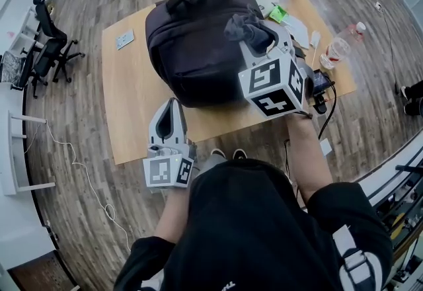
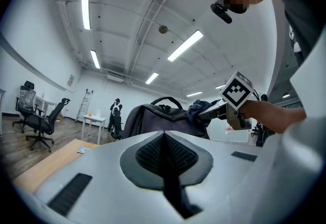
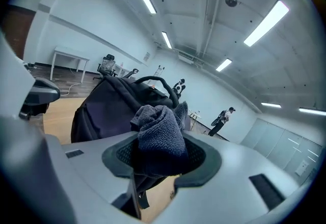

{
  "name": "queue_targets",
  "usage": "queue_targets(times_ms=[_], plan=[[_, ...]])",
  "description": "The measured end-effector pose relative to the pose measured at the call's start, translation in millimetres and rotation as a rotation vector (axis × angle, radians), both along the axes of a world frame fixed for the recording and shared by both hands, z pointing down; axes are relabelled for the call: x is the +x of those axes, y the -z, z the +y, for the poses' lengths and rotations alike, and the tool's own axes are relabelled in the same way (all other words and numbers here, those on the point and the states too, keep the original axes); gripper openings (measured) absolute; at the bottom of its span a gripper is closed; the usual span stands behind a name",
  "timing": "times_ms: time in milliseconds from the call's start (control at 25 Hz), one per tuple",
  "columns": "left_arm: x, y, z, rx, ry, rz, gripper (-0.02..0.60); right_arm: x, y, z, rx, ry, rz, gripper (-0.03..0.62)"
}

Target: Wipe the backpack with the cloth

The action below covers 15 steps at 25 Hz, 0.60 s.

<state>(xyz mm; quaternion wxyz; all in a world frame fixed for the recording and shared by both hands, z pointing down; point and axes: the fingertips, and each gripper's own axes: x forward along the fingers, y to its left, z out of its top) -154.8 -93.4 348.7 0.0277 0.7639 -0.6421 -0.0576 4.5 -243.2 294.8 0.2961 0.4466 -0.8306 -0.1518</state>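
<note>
Most wiping seemingly is remaining: right gripper [image 1: 261, 38] is pinching the cloth [image 1: 243, 25] over the backpack [image 1: 192, 51]; left gripper [image 1: 173, 104] is idling beside it, jaws together.

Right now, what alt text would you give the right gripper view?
The right gripper is shut on a bunched dark cloth, with a black backpack behind it on a wooden table. Ceiling strip lights and distant people fill the background.
</note>
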Motion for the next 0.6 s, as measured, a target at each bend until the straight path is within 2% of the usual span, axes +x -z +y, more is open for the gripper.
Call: queue_targets(times_ms=[160,320,400,480,600], plan=[[-6,2,6,0.006,0.026,-0.001,0.015,-15,-1,-11,-0.024,0.022,0.01,0.176],[-17,3,16,0.007,0.067,-0.001,0.015,-51,-10,-15,-0.075,0.087,0.0,0.176],[-25,2,23,0.006,0.093,-0.002,0.015,-80,-13,-12,-0.115,0.154,-0.026,0.176],[-33,0,31,0.002,0.121,-0.002,0.015,-119,-15,4,-0.172,0.264,-0.063,0.176],[-44,1,42,0.0,0.157,0.001,0.015,-161,-12,31,-0.173,0.383,-0.038,0.176]])
